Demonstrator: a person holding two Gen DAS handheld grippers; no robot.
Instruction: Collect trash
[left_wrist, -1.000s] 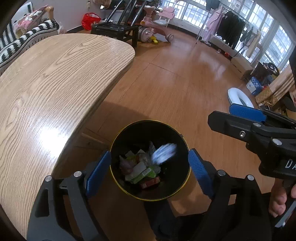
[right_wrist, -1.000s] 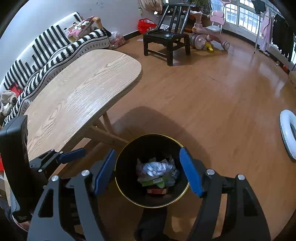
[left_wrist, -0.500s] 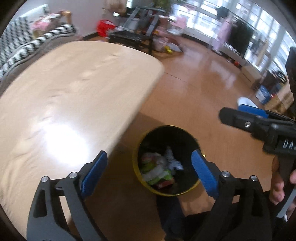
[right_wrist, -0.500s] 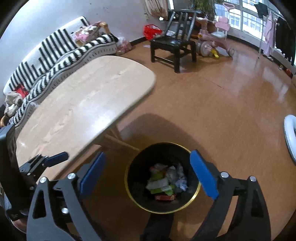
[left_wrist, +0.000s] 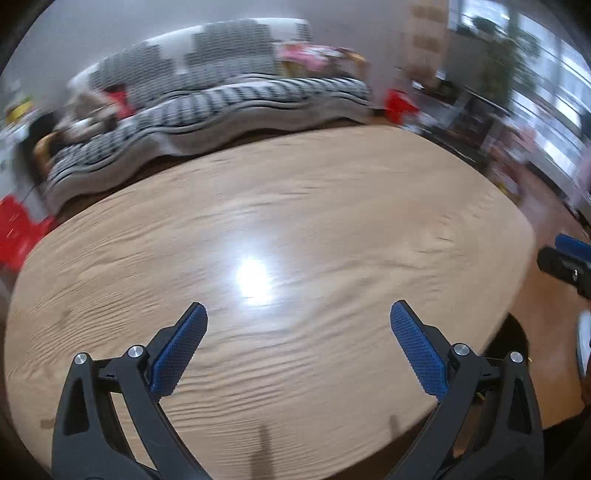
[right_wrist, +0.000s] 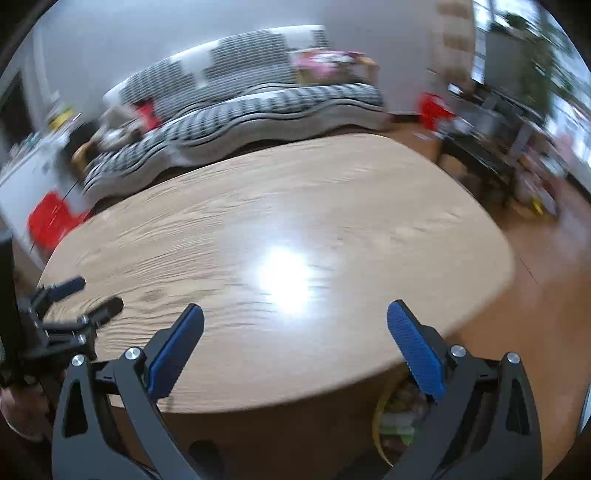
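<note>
My left gripper hangs over the bare top of the wooden table, its jaws opening wide with nothing between them. My right gripper is over the same table near its right end, jaws also opening and empty. The black bin with a yellow rim stands on the floor below the table's edge, with wrappers inside it; the right finger hides most of it. The left gripper shows at the left edge of the right wrist view. No loose trash is visible on the table top. Both views are motion-blurred.
A black-and-white striped sofa runs behind the table. Red items lie on the floor at the left. A dark chair and toys stand at the right on the wooden floor.
Both grippers swung up and away from the bin toward the table, which now fills both views. Their jaws spread a little wider. The bin has dropped to the lower right of the right wrist view.
</note>
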